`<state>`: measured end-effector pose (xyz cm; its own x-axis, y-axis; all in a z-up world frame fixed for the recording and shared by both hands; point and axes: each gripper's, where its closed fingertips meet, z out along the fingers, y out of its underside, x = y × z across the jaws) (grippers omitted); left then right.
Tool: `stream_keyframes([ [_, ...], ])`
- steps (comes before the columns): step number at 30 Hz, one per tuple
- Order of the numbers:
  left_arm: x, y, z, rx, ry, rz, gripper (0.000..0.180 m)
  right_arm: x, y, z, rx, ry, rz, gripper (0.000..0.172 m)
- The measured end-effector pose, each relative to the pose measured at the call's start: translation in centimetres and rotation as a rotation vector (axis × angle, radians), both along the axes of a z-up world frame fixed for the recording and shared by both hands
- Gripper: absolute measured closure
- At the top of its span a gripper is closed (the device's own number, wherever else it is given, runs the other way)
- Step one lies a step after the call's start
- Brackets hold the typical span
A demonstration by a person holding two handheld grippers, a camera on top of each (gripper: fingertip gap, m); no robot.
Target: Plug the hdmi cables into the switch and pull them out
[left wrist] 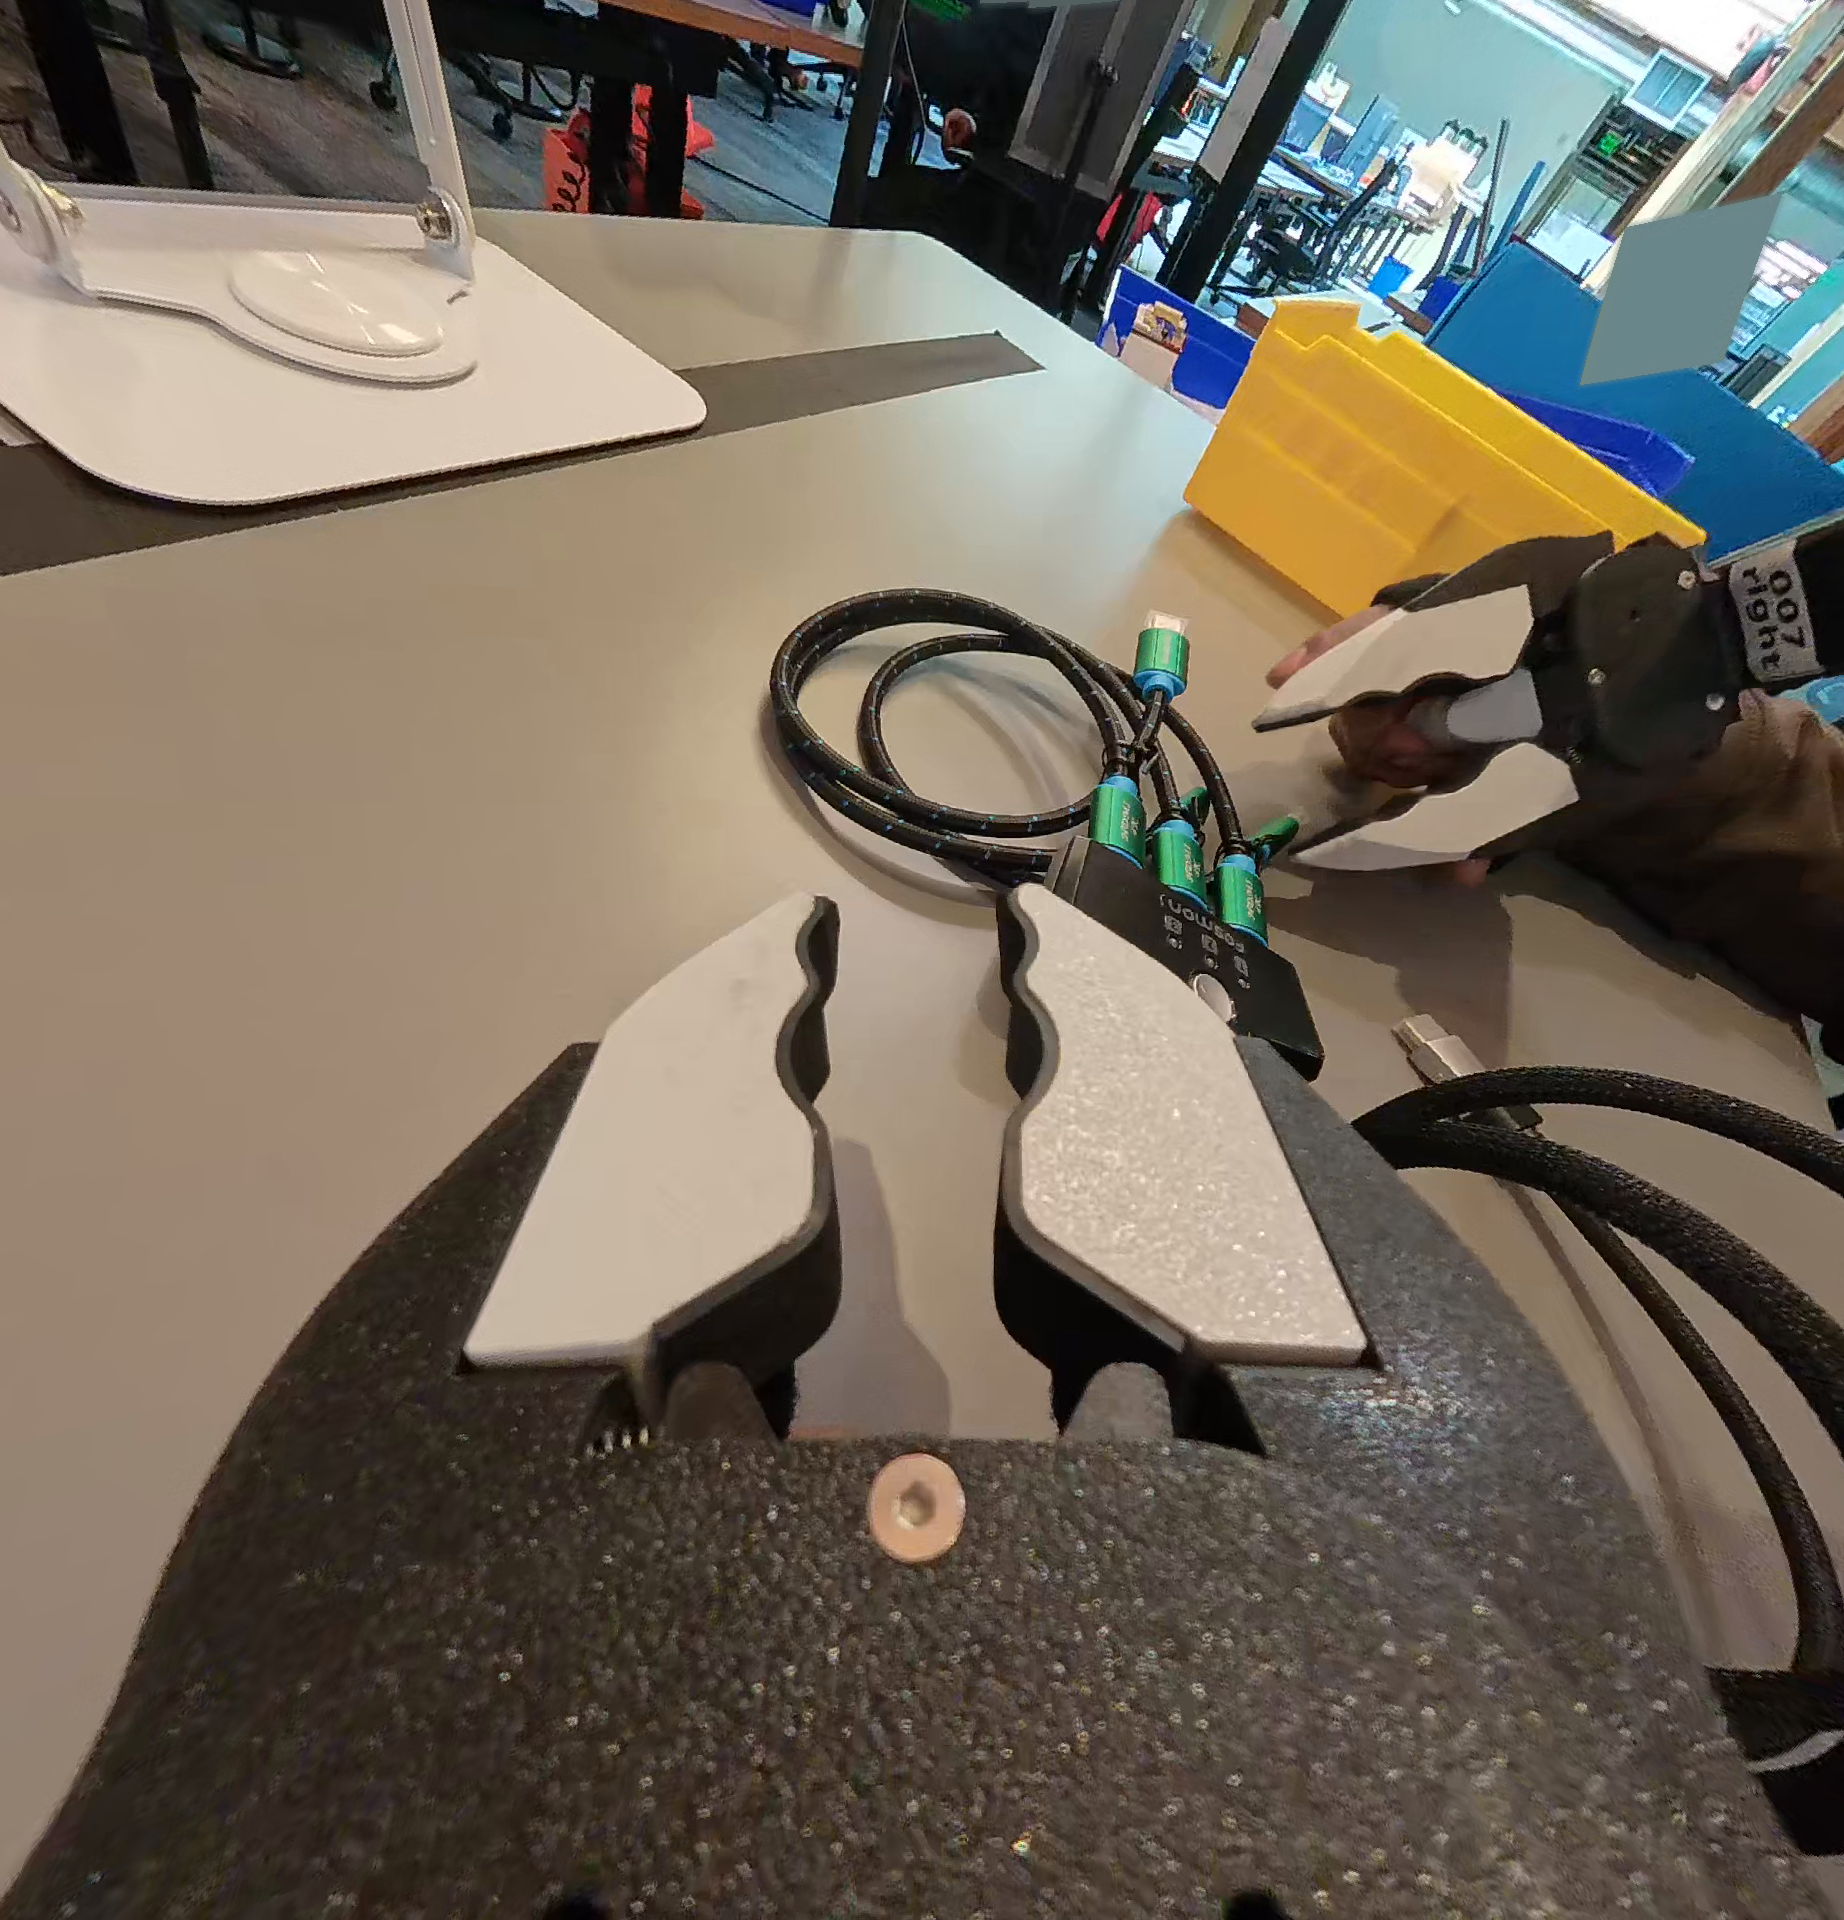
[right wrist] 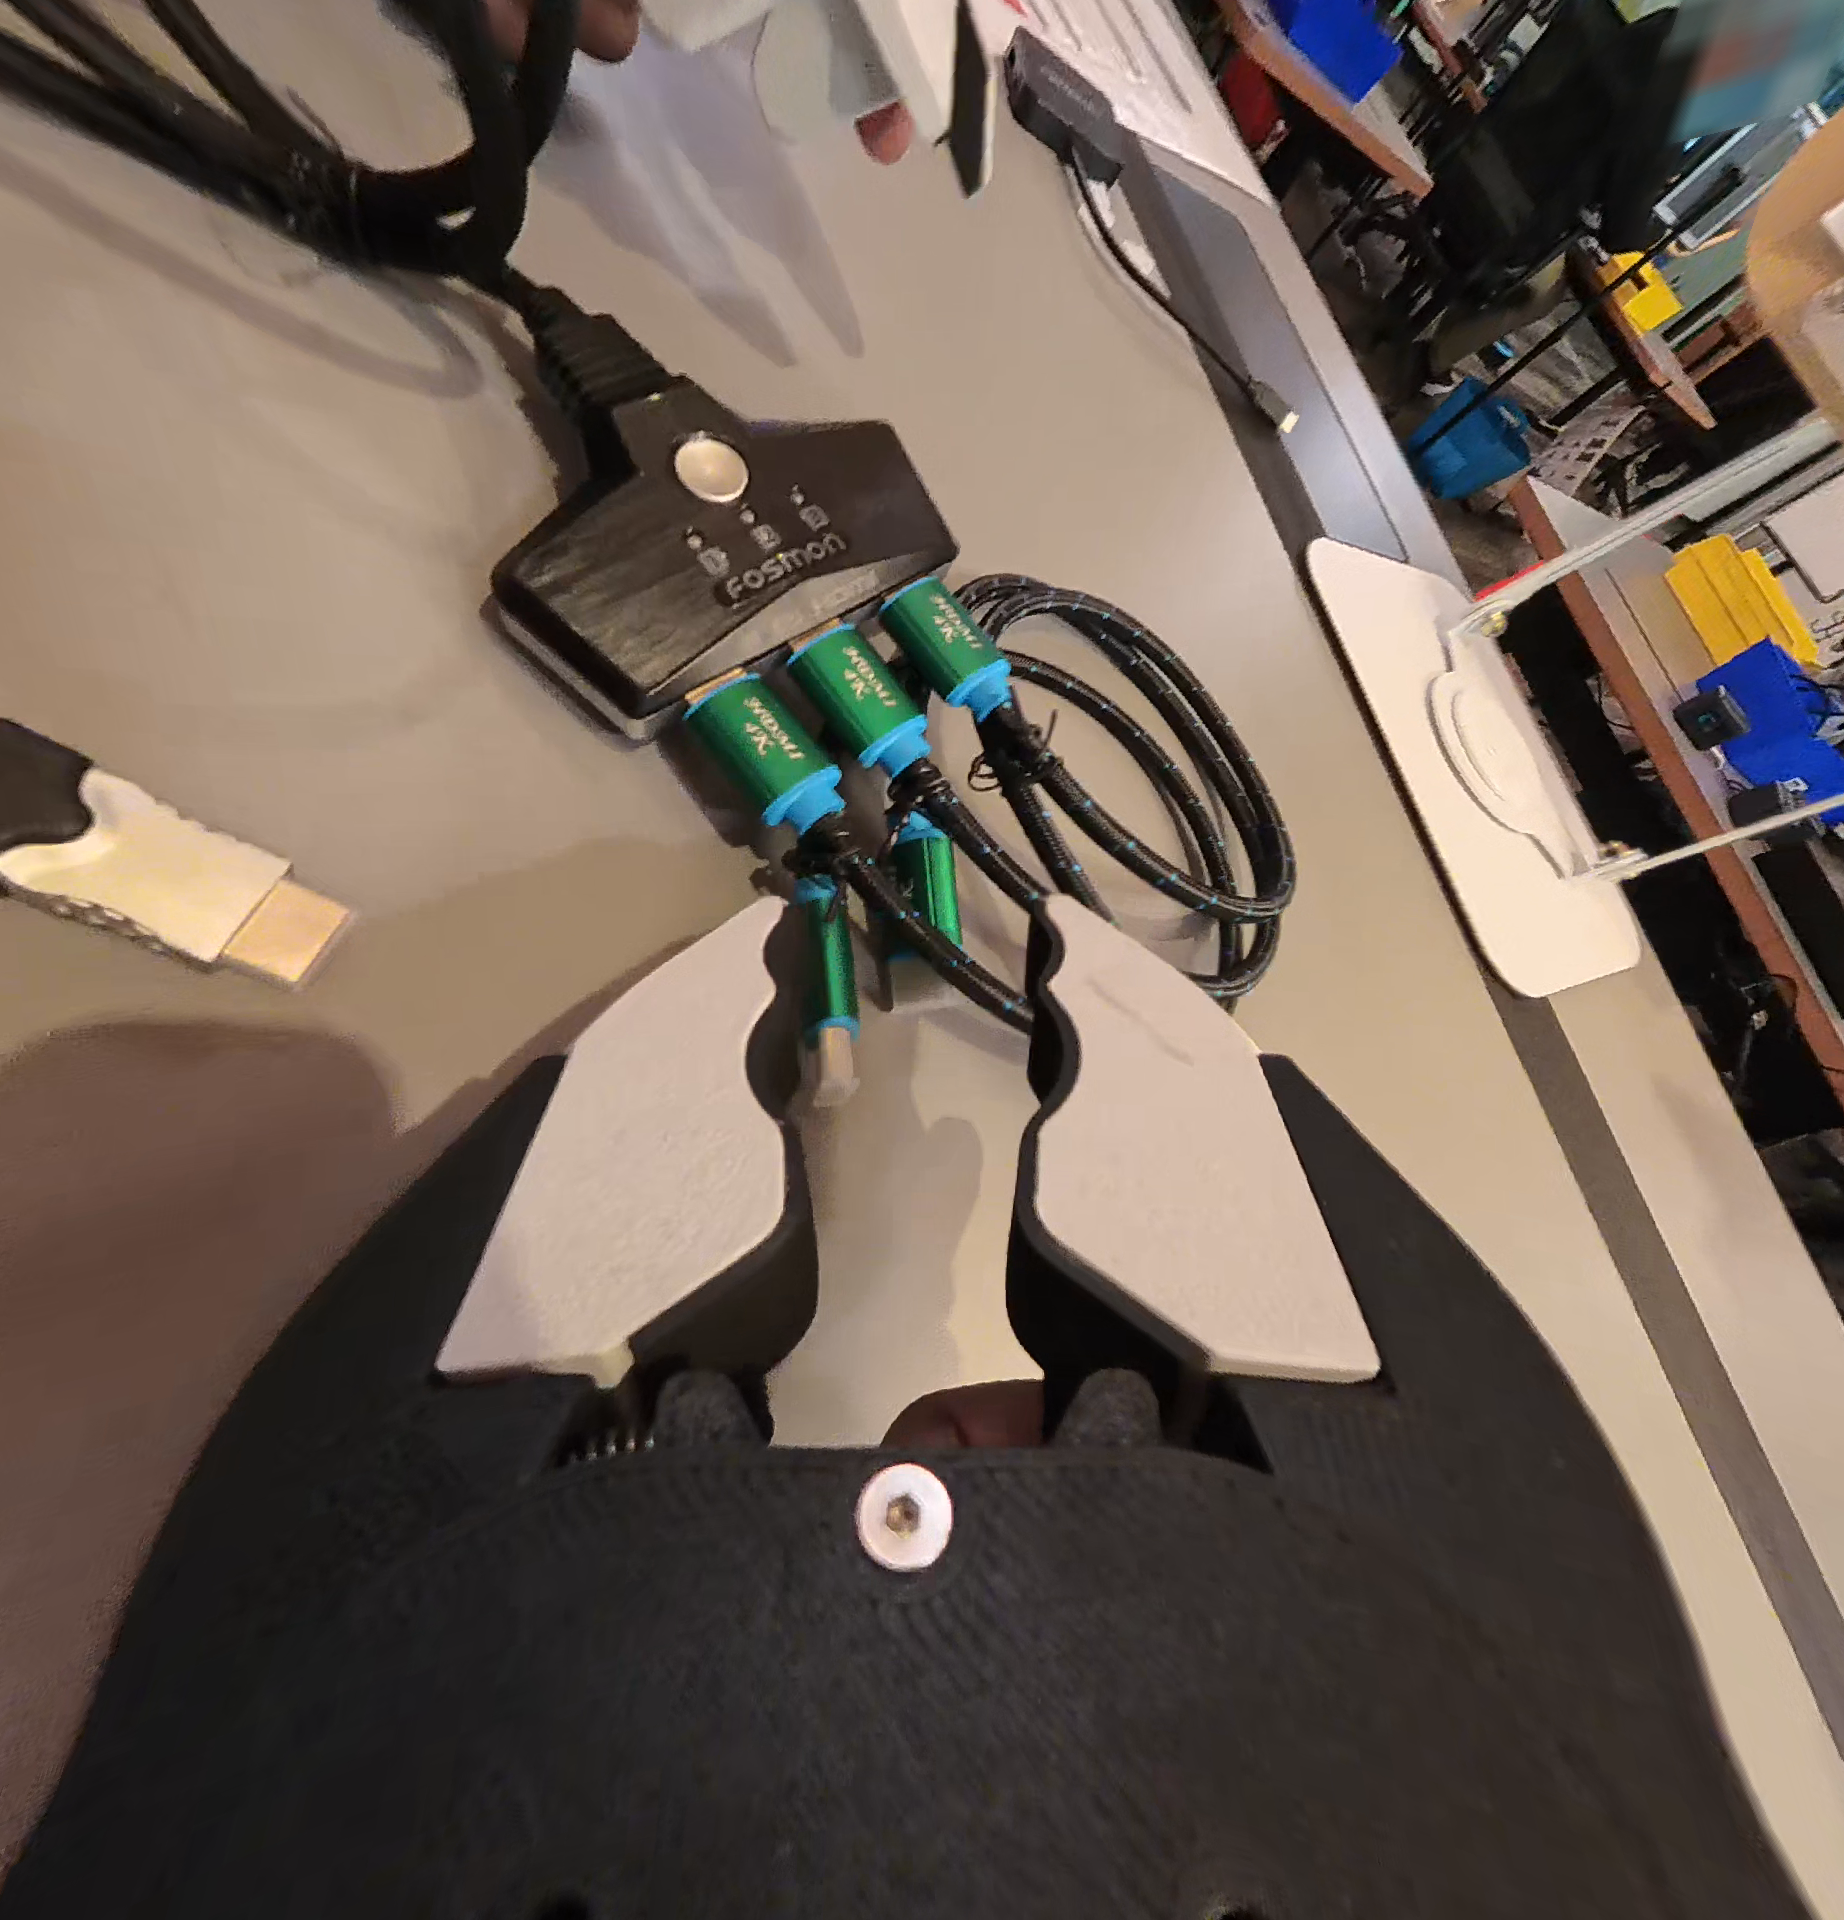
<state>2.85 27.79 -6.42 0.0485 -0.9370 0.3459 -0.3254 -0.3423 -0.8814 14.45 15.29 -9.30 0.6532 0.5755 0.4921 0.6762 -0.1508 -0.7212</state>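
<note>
I see my left gripper parted with only bare table between its fingers, its right finger just beside the black switch. My right gripper is also parted, gripping nothing; a loose green plug lies between its fingers, by the left pad. Three green plugs sit in the switch. A silver plug lies apart, unplugged.

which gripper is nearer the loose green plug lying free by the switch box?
Right gripper: the loose green plug lies between its open fingers. Left gripper sits beyond the switch box.
</note>
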Motion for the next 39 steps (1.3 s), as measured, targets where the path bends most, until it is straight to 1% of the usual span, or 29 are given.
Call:
stream_keyframes([
  [4,0.1,0.1,-0.2,-0.019,0.01,-0.001,0.15,-0.3,-0.2,-0.8,-0.017,-0.019,0.019,0.13],
  [14,0.3,-0.3,-0.6,-0.123,0.022,-0.03,0.151,-0.4,-0.5,-1.0,-0.011,-0.044,0.03,0.131],
  [22,0.5,-1.2,-1.0,-0.114,0.058,-0.065,0.151,-0.3,-0.5,-1.0,-0.007,-0.053,0.023,0.135],
  [26,0.7,-1.8,-1.3,-0.103,0.083,-0.086,0.151,-0.5,-0.3,-0.9,0.025,-0.076,0.019,0.135],
  [33,0.9,-2.5,-1.8,-0.078,0.119,-0.105,0.151,-2.1,-0.1,-0.6,0.153,-0.189,0.046,0.139],
  [37,1.2,-3.5,-2.2,-0.082,0.148,-0.134,0.151,-2.5,0.3,-0.8,0.226,-0.383,0.053,0.14],
  [39,1.4,-4.1,-2.3,-0.093,0.156,-0.152,0.151,-2.8,0.5,-0.7,0.256,-0.449,0.052,0.14],
])
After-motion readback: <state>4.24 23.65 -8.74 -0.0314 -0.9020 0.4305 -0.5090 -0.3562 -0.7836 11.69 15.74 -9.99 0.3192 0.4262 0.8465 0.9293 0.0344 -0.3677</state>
